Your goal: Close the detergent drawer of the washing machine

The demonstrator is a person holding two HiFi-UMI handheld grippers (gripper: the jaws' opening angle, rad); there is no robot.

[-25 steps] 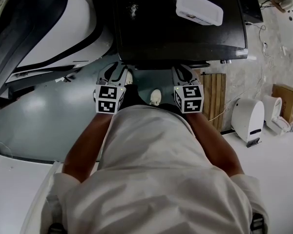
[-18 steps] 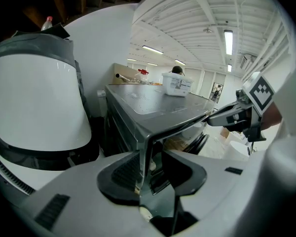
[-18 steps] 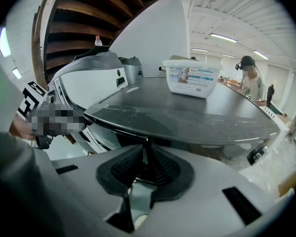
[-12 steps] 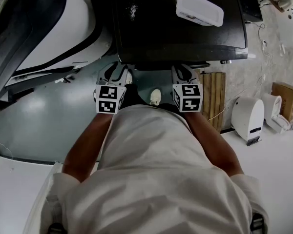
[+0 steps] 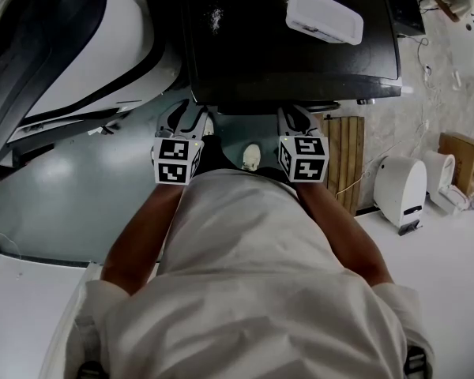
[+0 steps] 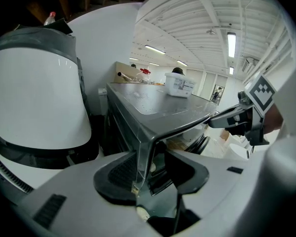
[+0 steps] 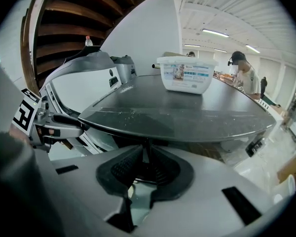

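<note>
Grey washing machine corner sits between the opening left fingers

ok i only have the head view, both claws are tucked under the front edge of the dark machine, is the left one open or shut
observer: open. in the left gripper view the left claw has its jaws apart and opening. the washing machine shows its front corner in the gap, and the pads don't press on it.
operator: and the right one
observer: the right claw has its jaws close together, just below the machine's top edge.
operator: whats that white box on top
observer: a lidded white tub with a printed label along its side.
</note>
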